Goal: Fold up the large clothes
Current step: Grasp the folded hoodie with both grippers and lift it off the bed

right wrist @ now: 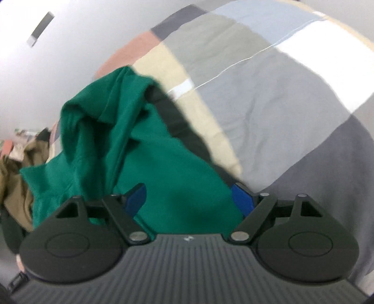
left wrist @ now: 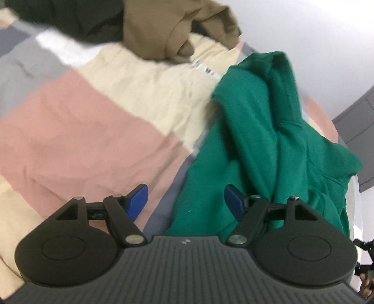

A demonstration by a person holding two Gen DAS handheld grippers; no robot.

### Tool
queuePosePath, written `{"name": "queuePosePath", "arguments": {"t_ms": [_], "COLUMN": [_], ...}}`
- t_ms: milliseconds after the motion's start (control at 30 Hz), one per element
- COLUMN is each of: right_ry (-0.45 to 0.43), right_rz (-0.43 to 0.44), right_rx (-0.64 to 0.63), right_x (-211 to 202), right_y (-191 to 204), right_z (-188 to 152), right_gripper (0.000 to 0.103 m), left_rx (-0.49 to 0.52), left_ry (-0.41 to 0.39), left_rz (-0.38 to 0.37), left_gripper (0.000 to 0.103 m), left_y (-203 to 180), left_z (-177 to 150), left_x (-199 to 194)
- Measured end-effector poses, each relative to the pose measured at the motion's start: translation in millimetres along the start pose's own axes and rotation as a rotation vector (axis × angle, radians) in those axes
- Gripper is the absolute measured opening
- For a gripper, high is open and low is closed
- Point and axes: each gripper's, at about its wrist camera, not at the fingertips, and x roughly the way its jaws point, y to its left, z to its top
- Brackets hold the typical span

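Observation:
A green sweatshirt (left wrist: 268, 140) lies crumpled on a bed with a pink, cream and grey patchwork cover (left wrist: 81, 121). My left gripper (left wrist: 187, 203) stands open above the garment's left edge, its blue pads apart, with green cloth lying below the right pad and not pinched. In the right wrist view the same green sweatshirt (right wrist: 145, 159) fills the space beneath my right gripper (right wrist: 190, 201), which is open too, its blue pads wide apart with nothing pinched between them. Both views are blurred.
A tan garment (left wrist: 168, 30) and a dark one (left wrist: 70, 18) lie heaped at the far side of the bed. Tan cloth (right wrist: 14, 182) also shows at the left of the right wrist view. A pale wall (right wrist: 46, 70) rises behind the bed, which continues as grey cover (right wrist: 292, 121).

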Motion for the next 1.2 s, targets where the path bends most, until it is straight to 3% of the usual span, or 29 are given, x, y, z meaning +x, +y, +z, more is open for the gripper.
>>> {"name": "queuePosePath", "arguments": {"t_ms": [67, 133, 200, 300, 433, 500, 667, 733, 800, 933, 967, 1067, 1200], "right_ry": [-0.043, -0.046, 0.016, 0.138, 0.186, 0.216, 0.290, 0.291, 0.302, 0.324, 0.329, 0.346, 0.378], "right_rz": [-0.107, -0.111, -0.084, 0.014, 0.110, 0.164, 0.382, 0.380, 0.341, 0.115, 0.108, 0.121, 0.301], "right_rx": [-0.001, 0.041, 0.094, 0.194, 0.235, 0.221, 0.082, 0.023, 0.007, 0.040, 0.056, 0.036, -0.045], "right_x": [-4.1, -3.2, 8.3, 28.0, 26.9, 23.8, 16.1, 12.9, 15.8, 34.6, 37.1, 36.4, 28.6], "right_y": [-2.2, -9.9, -18.7, -30.9, -29.1, -23.1, 11.4, 23.5, 27.8, 20.1, 17.6, 22.5, 42.0], "right_z": [0.4, 1.0, 0.8, -2.7, -8.9, -12.0, -21.1, -25.4, -28.5, -29.4, -29.2, -29.3, -31.8], "right_gripper": [0.083, 0.084, 0.084, 0.087, 0.087, 0.087, 0.087, 0.087, 0.087, 0.082, 0.082, 0.084, 0.085], "left_rx": [-0.019, -0.047, -0.074, -0.110, -0.151, -0.149, -0.170, -0.157, -0.139, -0.116, -0.115, -0.132, -0.088], "left_ry": [0.002, 0.015, 0.040, 0.086, 0.113, 0.095, 0.111, 0.125, 0.147, 0.184, 0.182, 0.195, 0.194], "left_rz": [0.000, -0.015, -0.045, -0.101, -0.196, -0.209, -0.339, -0.346, -0.288, -0.224, -0.229, -0.300, -0.377], "left_gripper": [0.076, 0.077, 0.077, 0.077, 0.077, 0.076, 0.076, 0.076, 0.076, 0.076, 0.075, 0.075, 0.074], "left_y": [1.9, 5.4, 7.6, 8.0, 6.1, 2.7, -4.0, -7.3, -9.3, -15.2, -16.6, -18.9, -29.7], "left_z": [-2.0, -2.8, -5.4, -10.3, -18.7, -22.8, -31.3, -35.3, -39.8, -46.0, -46.5, -48.0, -51.6], "left_x": [1.9, 4.1, 8.7, 18.0, 20.1, 17.6, 10.1, 9.2, 13.1, 22.9, 22.0, 17.3, 13.3]}}
